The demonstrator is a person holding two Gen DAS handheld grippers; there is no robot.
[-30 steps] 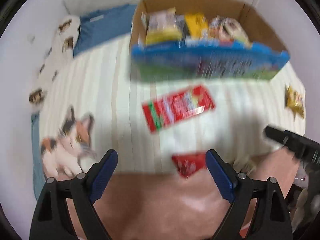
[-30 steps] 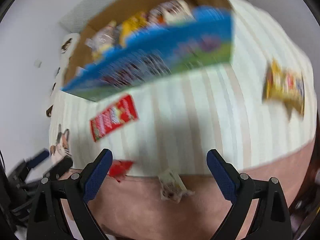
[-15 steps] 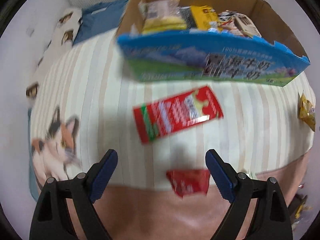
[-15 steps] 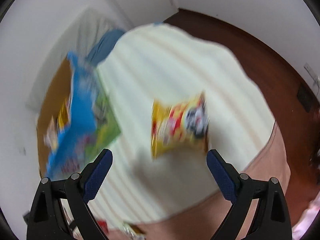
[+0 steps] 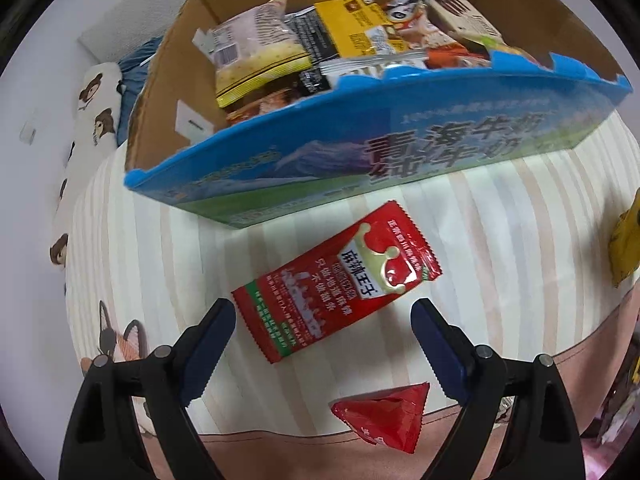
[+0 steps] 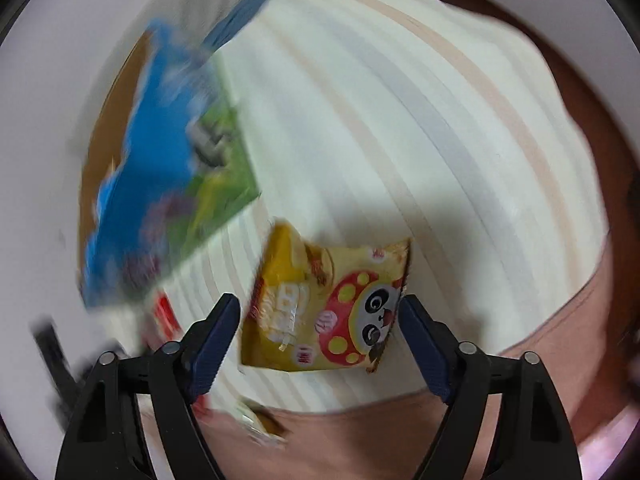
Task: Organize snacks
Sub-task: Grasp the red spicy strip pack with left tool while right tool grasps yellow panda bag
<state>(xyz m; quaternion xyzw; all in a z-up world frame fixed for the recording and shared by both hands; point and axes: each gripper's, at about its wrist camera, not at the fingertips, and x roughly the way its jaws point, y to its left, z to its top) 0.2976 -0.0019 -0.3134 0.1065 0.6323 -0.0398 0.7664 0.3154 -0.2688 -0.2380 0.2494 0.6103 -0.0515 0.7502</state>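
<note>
Only our left view shows the snacks inside the cardboard box (image 5: 168,92); left gripper (image 5: 322,314), jaws apart, hovers over the red packet (image 5: 338,282) before it. Our right gripper (image 6: 318,310), jaws just narrowing yet still apart, straddles the yellow panda packet (image 6: 324,312) right of the box.

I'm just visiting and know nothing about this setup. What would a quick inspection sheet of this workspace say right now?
Surface: striped bedspread on a bed, pink sheet at its near edge.
Job's things: cardboard box already holding several snack packs; long red packet, small red packet and yellow panda packet lying loose on the bed.
Clutter: cat-print cushion.
Grippers: left gripper open above the long red packet; right gripper open, jaws just narrowing around the yellow panda packet, not pressing it.
Cables: nothing seen.
Surroundings: white wall, dog-print pillow, brown floor.
</note>
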